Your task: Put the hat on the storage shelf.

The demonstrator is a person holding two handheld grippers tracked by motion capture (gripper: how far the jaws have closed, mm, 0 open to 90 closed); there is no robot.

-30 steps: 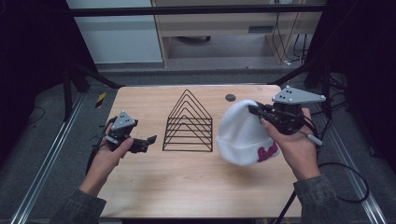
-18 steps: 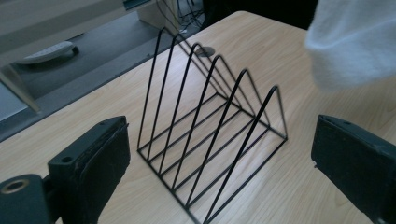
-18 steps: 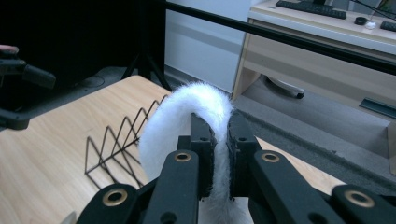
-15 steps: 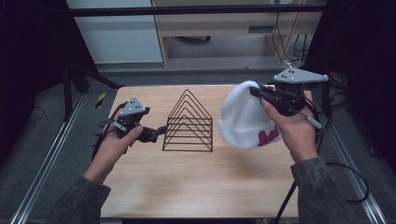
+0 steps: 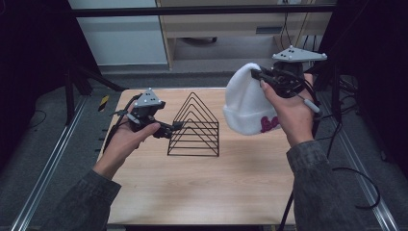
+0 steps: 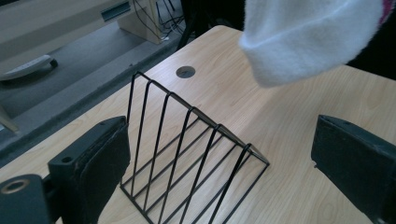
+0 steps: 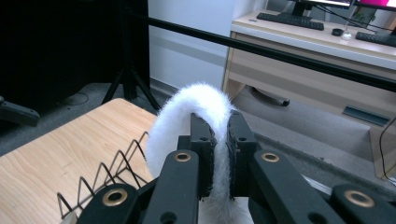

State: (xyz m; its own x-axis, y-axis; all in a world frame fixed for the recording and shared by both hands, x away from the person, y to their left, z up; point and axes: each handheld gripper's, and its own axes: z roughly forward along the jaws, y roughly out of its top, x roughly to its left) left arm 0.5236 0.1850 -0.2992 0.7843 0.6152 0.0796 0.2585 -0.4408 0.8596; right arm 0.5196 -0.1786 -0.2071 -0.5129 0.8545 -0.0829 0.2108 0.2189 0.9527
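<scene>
A white knit hat [image 5: 244, 103] with pink lettering hangs above the table's right side, its crown pinched in my right gripper [image 5: 258, 74]. In the right gripper view the two jaws are shut on a fold of the hat [image 7: 205, 100]. A black wire rack [image 5: 195, 127] of triangular dividers stands at the table's middle. My left gripper [image 5: 168, 129] hovers just left of the rack, jaws open and holding nothing. In the left gripper view the rack [image 6: 187, 154] stands on the table beyond the open jaws, and the hat [image 6: 303, 37] hangs at the upper right.
The wooden table [image 5: 192, 192] has a round cable hole [image 6: 186, 71] behind the rack. A black bar [image 5: 202, 9] crosses above the far edge. Beyond it are a desk and cabinets, with metal rails on the floor at both sides.
My right gripper has lifted the hat higher off the table. My left gripper has risen and moved right, closer to the rack.
</scene>
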